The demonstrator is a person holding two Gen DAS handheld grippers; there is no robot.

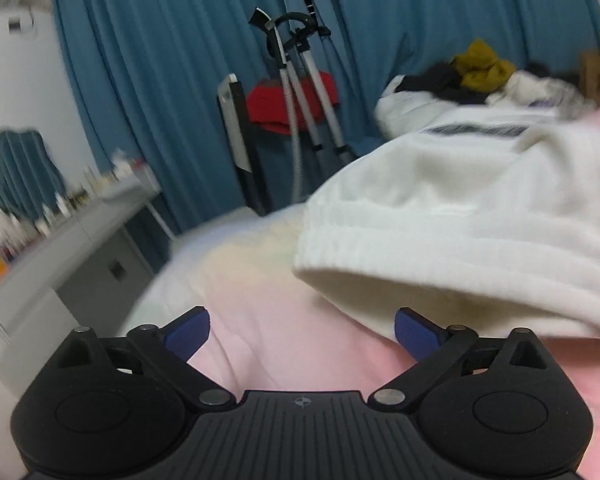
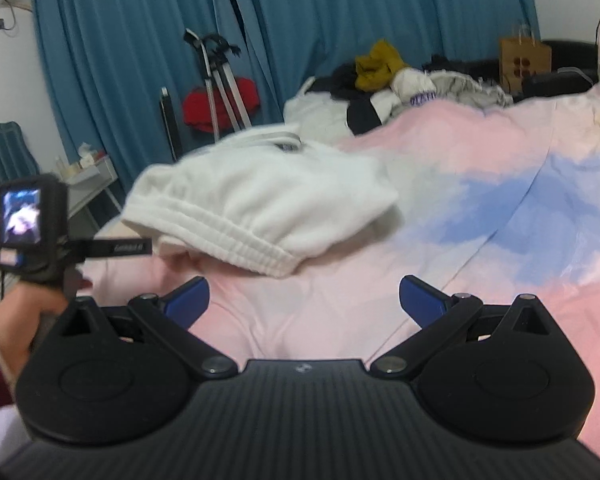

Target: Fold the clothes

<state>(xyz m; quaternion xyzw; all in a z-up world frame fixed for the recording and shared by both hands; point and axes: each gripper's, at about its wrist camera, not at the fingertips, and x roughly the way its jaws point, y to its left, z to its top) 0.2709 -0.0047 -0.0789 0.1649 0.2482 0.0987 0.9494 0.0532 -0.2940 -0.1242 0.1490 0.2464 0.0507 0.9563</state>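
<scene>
Pink bedspread (image 2: pixel 440 152) holds white garment (image 2: pixel 260 204); clothes heap (image 2: pixel 384 80) behind (both grippers wide, empty).

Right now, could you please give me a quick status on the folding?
Both tongs, left and right, open, empty. White garment bunched on the bedspread, unfolded. Nothing in the way; clothes pile farther back.

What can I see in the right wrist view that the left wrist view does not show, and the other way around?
Only the right wrist view shows the person's hand with the small screen, the blue patch of the bedcover and the whole paper bag. Only the left wrist view shows the bottles on the side table. Both show the white garment on the bed, the clothes pile, the curtains, and an open, empty claw.
</scene>
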